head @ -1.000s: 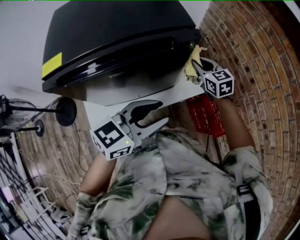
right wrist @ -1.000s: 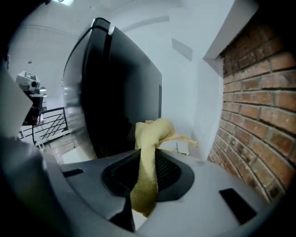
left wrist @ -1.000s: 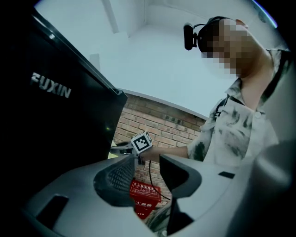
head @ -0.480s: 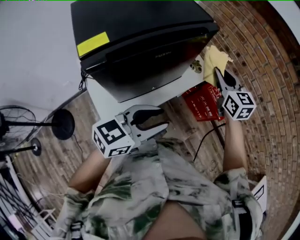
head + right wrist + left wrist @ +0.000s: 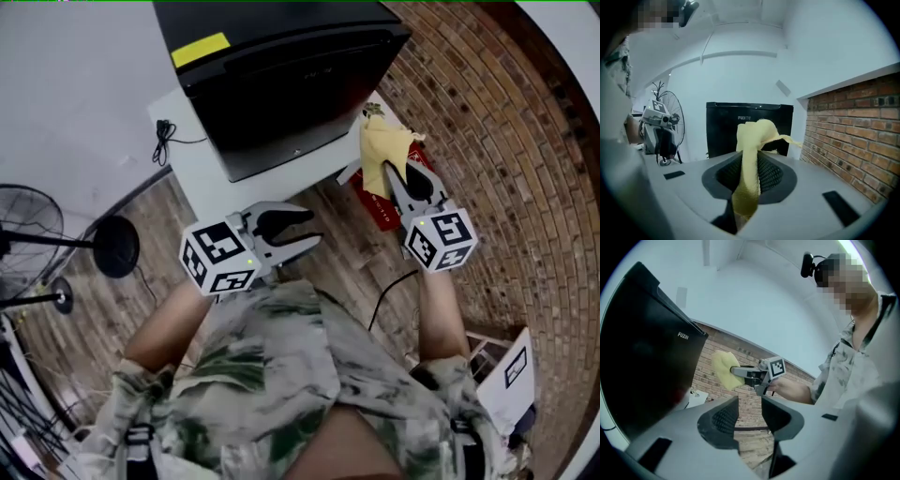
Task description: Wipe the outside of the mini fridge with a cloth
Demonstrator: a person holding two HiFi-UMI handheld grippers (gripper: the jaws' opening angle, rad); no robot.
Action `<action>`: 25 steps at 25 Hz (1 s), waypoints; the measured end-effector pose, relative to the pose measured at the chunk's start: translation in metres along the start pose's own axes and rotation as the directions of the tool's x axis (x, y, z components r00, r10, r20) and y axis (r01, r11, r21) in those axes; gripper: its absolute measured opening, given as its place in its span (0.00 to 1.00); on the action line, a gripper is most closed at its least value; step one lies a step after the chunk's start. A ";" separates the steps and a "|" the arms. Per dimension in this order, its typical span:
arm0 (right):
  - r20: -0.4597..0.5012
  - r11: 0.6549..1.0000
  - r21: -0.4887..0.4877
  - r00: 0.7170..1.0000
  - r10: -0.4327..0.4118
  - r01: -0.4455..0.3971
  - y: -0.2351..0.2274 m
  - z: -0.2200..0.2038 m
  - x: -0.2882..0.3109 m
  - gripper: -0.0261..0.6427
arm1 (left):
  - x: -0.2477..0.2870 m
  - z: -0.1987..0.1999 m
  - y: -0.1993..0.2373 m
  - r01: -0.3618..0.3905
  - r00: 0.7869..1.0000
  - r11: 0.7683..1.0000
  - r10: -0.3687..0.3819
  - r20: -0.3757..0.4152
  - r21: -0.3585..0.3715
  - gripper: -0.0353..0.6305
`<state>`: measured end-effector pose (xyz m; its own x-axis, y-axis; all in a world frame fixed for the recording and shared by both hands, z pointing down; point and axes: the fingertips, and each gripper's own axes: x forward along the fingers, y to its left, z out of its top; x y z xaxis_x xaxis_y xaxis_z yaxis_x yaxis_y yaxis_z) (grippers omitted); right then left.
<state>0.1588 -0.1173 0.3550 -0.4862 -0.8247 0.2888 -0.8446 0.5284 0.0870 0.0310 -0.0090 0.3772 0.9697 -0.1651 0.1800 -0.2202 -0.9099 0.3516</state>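
Clamping a yellow cloth (image 5: 379,148) between its jaws, the right gripper (image 5: 393,172) holds the fabric bunched up just past its fingertips, with a loose strip trailing back down between the jaws in the right gripper view. Straight ahead of this gripper stands the black mini fridge (image 5: 281,84), its front bearing pale lettering; the cloth is near the fridge's front corner, though no view shows whether it touches. A brick wall (image 5: 487,112) runs along the right of this gripper, and a red box (image 5: 373,199) lies on the floor below it. The left gripper (image 5: 310,228) is held to the left of the right one and further back from the fridge, its jaws apart with nothing between them; through the gap its own view shows only brick and floor. From the left gripper, the fridge rises close on the left side, and the right gripper with its cloth shows beyond the jaws, slightly left of centre. The fridge stands on a low white bench (image 5: 200,176), where a black cable (image 5: 167,131) lies ahead and to the left of the left gripper. A yellow label (image 5: 199,49) sits on the fridge top. A standing fan (image 5: 37,234) is well off to the left of the left gripper.
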 end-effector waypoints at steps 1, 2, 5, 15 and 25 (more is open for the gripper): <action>-0.005 1.000 -0.014 1.000 0.010 -0.010 0.009 -0.001 -0.006 0.17 | 0.000 -0.002 -0.010 0.000 1.000 1.000 0.000 -0.003 -0.004 0.30; -0.012 0.999 -0.030 1.000 0.022 -0.022 0.019 -0.002 -0.012 0.17 | 0.000 -0.004 -0.021 0.003 1.000 1.000 -0.003 -0.005 -0.009 0.29; -0.011 0.996 -0.065 0.998 0.064 -0.065 0.046 -0.007 -0.026 0.17 | 0.001 -0.017 -0.046 -0.003 1.000 1.000 0.003 -0.025 -0.016 0.28; 0.044 0.986 -0.099 0.989 0.142 -0.137 0.139 0.006 -0.021 0.17 | -0.056 -0.038 -0.084 -0.052 0.998 0.999 0.053 -0.046 0.009 0.16; 0.051 0.962 -0.272 0.997 0.056 -0.040 0.244 0.099 0.080 0.17 | -0.209 -0.040 -0.046 0.045 0.999 0.993 -0.043 -0.023 0.110 0.11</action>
<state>-0.1085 -0.0739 0.3053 -0.5432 -0.8032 0.2444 -0.7318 0.5957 0.3312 -0.1652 0.0827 0.3601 0.9755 -0.1172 0.1862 -0.1633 -0.9528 0.2559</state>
